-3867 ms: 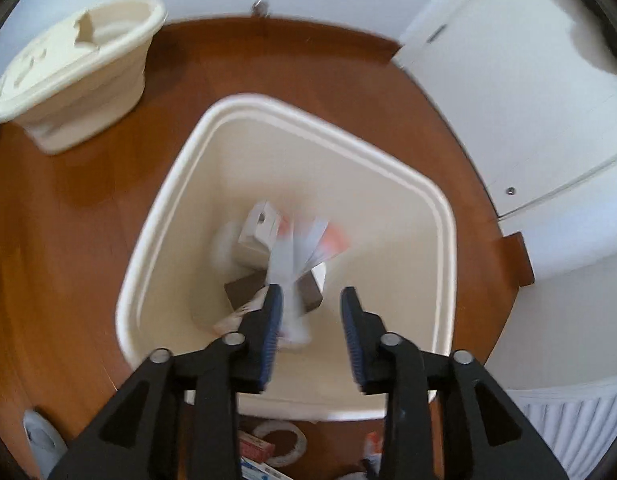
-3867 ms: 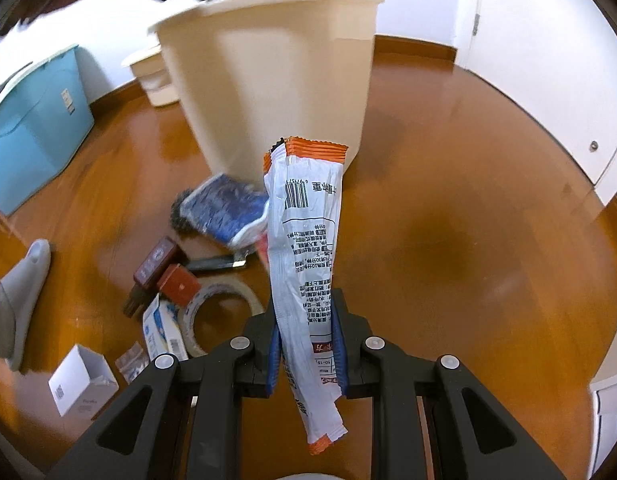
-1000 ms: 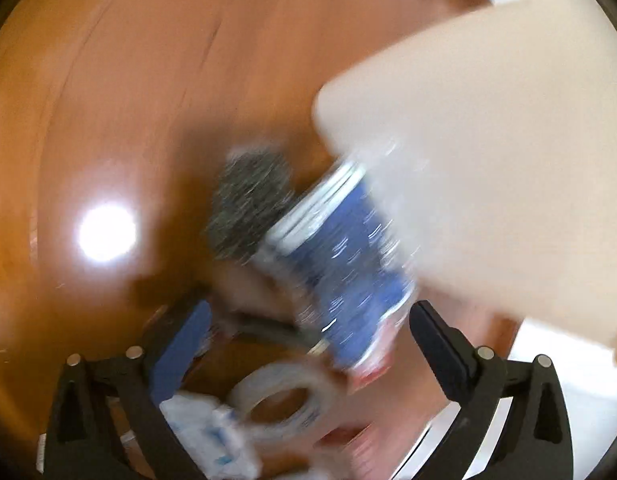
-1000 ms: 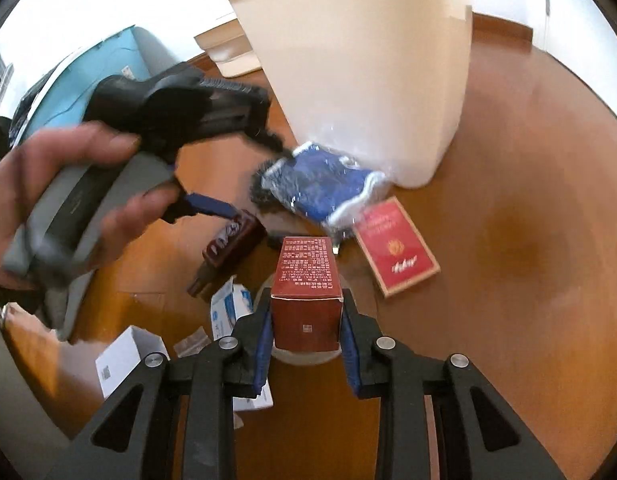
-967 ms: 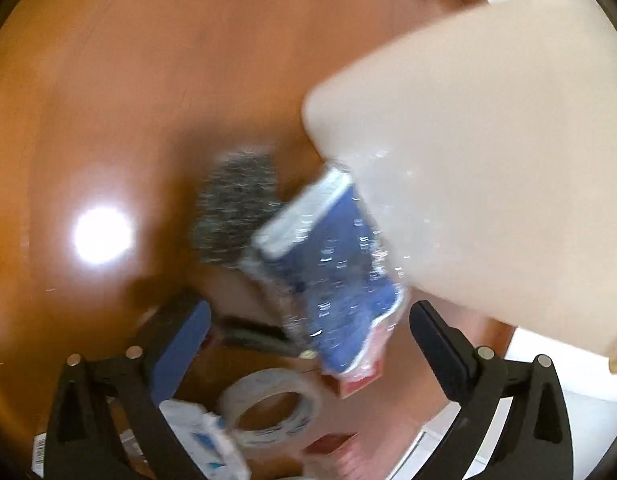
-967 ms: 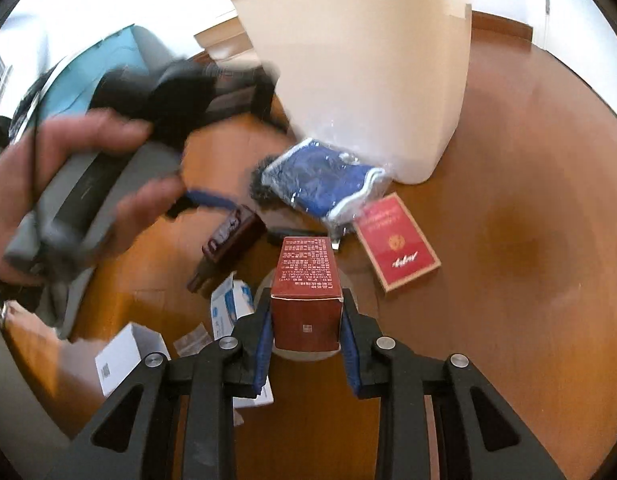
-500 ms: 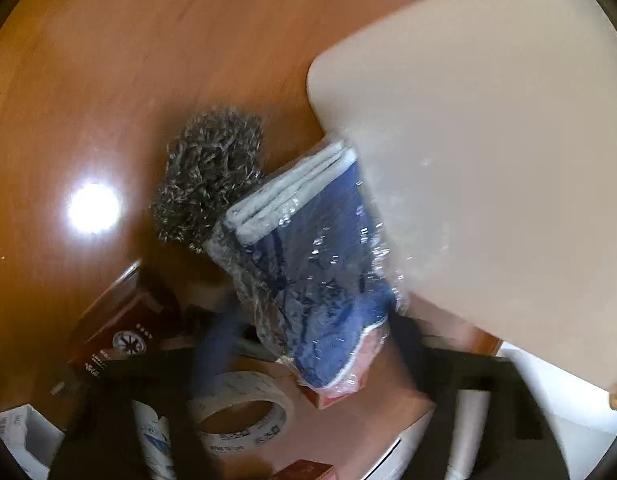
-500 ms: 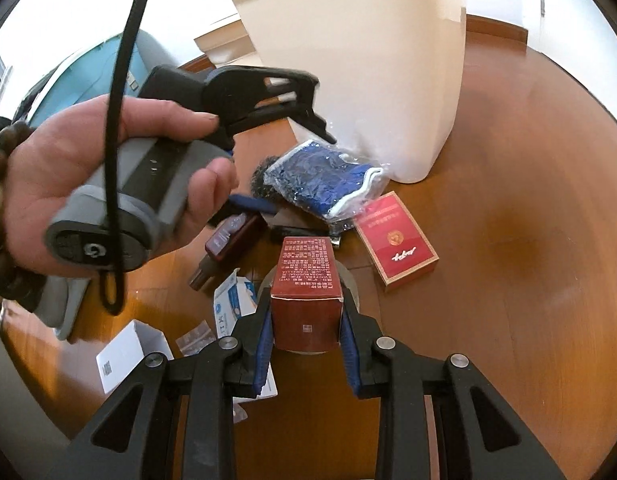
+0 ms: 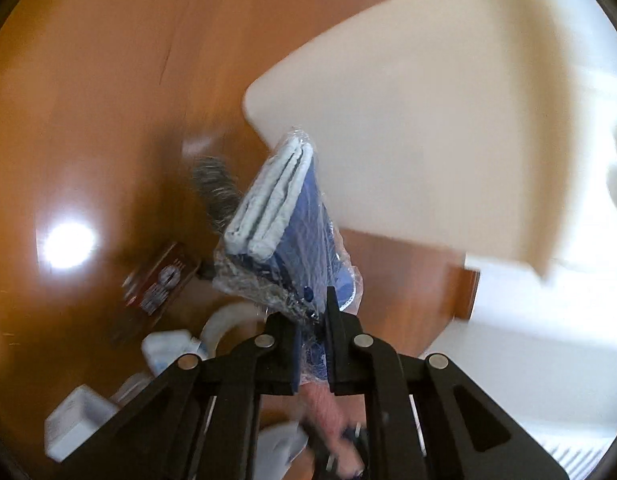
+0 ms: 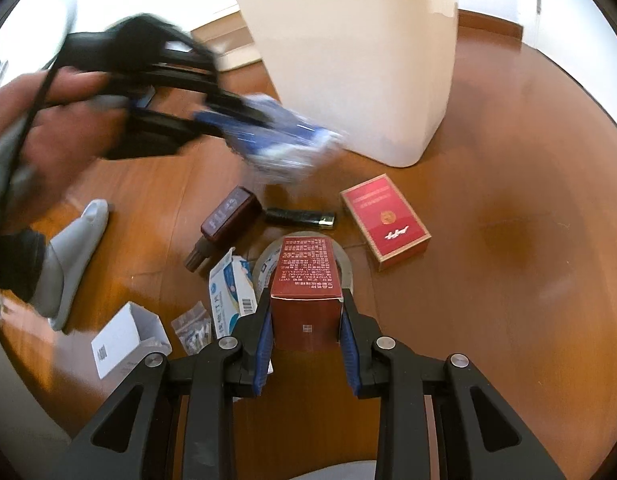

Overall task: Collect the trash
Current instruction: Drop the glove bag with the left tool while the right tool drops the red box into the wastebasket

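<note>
The left gripper [image 9: 313, 346] is clamped on the bagged blue cloth [image 9: 286, 216], its long axis pointing up toward the cream bin [image 10: 348, 56] just beyond. The right gripper [image 10: 306, 344], farther back, grips a red box [image 10: 306, 284].

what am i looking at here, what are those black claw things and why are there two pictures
The black claws are two hand-held grippers; a person holds one in each hand, and each carries a camera looking along its jaws. So there are two pictures: left view and right view. The left gripper is shut on a plastic-wrapped blue cloth. The right gripper is shut on a dark red box. A cream bin stands on the wooden floor, with litter nearby: a red pack, a tape roll, a lighter.
</note>
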Action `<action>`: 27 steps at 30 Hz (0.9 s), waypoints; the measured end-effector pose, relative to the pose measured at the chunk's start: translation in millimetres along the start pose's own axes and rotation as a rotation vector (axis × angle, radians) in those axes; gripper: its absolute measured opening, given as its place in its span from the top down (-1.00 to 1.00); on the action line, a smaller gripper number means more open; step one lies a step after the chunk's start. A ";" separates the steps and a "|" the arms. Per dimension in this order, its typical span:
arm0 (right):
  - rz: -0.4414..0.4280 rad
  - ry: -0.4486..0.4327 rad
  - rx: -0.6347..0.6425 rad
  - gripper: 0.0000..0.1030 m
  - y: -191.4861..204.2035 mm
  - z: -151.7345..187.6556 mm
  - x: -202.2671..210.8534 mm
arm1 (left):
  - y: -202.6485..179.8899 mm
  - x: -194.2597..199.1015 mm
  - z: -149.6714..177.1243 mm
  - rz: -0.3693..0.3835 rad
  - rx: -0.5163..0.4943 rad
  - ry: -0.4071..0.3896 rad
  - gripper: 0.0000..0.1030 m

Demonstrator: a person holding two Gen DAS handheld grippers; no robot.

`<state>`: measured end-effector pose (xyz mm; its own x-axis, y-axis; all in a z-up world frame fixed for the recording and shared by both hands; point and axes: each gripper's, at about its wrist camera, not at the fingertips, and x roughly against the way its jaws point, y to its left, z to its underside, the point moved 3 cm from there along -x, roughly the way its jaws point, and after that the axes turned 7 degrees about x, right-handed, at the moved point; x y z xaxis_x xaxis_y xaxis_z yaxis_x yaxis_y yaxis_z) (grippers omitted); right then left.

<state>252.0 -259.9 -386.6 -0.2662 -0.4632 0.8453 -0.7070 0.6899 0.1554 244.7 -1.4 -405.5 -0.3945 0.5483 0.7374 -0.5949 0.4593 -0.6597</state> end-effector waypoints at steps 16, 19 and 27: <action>0.030 -0.082 -0.026 0.41 -6.8 -15.3 15.9 | -220.1 79.9 -37.8 0.027 -0.578 -0.152 0.84; 0.038 -0.084 -0.039 0.41 -11.2 -14.3 17.0 | -219.3 40.5 -58.6 -0.081 -0.562 -0.107 0.84; 0.059 -0.084 -0.034 0.41 -15.7 -12.9 22.9 | -213.8 25.9 -66.5 -0.150 -0.508 -0.163 0.80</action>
<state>265.5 -274.1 -363.1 -0.3617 -0.4652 0.8080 -0.6662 0.7352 0.1251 408.2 -39.0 -255.0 -0.4588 0.3545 0.8148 -0.2561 0.8253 -0.5033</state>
